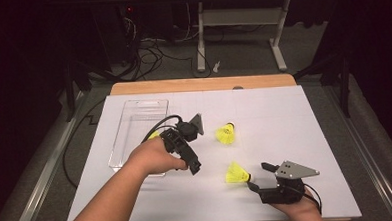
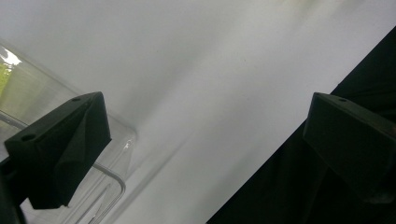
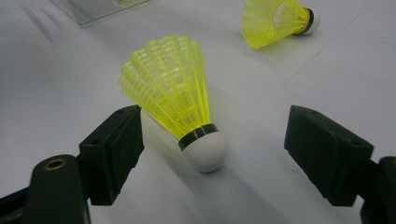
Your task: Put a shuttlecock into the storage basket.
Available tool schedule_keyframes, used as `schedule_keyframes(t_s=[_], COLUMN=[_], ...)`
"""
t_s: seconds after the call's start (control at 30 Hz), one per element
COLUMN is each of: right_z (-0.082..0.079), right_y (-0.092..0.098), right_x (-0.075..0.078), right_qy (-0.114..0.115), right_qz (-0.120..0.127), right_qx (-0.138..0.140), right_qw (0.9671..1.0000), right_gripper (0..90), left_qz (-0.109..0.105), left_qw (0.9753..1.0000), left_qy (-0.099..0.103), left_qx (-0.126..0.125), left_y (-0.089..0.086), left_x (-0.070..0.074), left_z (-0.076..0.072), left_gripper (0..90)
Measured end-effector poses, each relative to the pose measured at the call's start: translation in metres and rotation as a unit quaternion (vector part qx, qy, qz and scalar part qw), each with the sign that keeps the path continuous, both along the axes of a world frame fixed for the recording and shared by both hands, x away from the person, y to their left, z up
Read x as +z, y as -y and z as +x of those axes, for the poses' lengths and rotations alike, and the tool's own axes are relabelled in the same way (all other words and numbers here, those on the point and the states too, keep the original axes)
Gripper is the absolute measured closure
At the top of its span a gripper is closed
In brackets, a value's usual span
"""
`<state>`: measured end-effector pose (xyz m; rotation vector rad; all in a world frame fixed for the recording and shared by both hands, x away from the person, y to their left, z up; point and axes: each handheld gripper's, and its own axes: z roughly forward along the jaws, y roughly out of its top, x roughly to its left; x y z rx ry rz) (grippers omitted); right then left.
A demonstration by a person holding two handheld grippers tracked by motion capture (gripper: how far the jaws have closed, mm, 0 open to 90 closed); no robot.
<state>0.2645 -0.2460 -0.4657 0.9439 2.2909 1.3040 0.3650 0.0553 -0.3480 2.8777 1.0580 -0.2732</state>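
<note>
Two yellow shuttlecocks lie on the white board (image 1: 264, 112). The near shuttlecock (image 1: 238, 173) (image 3: 180, 100) rests on its side with its white cork between the jaws of my right gripper (image 1: 260, 177) (image 3: 212, 156), which is open and not touching it. The far shuttlecock (image 1: 226, 133) (image 3: 275, 18) lies alone near mid-board. My left gripper (image 1: 184, 150) (image 2: 205, 144) is open and empty, held above the near right corner of a clear plastic tray (image 1: 134, 118) (image 2: 116, 179). A yellow patch (image 1: 154, 135) shows in the tray, mostly hidden behind that gripper.
The tray stands on the board's left side. The board lies on a wooden table (image 1: 203, 84). Cables and a table frame (image 1: 240, 23) stand on the dark floor beyond. Bare board lies to the right and far side of the shuttlecocks.
</note>
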Motion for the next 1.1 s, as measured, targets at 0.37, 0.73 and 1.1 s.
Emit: schedule_keyframes(t_s=[0.37,0.73,1.1], right_z=[0.003,0.008,0.012], right_y=[-0.002,-0.005,-0.009], right_x=[-0.003,-0.007,-0.008], right_qy=[-0.018,-0.032,-0.034], right_qz=[-0.02,-0.042,-0.06], right_qx=[0.015,0.044,0.057], right_qw=[0.9995,0.9976,0.996], right_gripper=[31.8,49.3,56.1], left_qz=[-0.007,-0.007,-0.01], left_qw=[0.9999,0.9999,0.9998], left_qy=[0.005,0.01,0.009], left_qx=[0.009,0.011,0.014], left_y=[-0.002,-0.007,-0.007], left_x=[0.003,0.006,0.007], left_z=[0.0,0.0,0.0], left_gripper=[2.0,2.0,2.0])
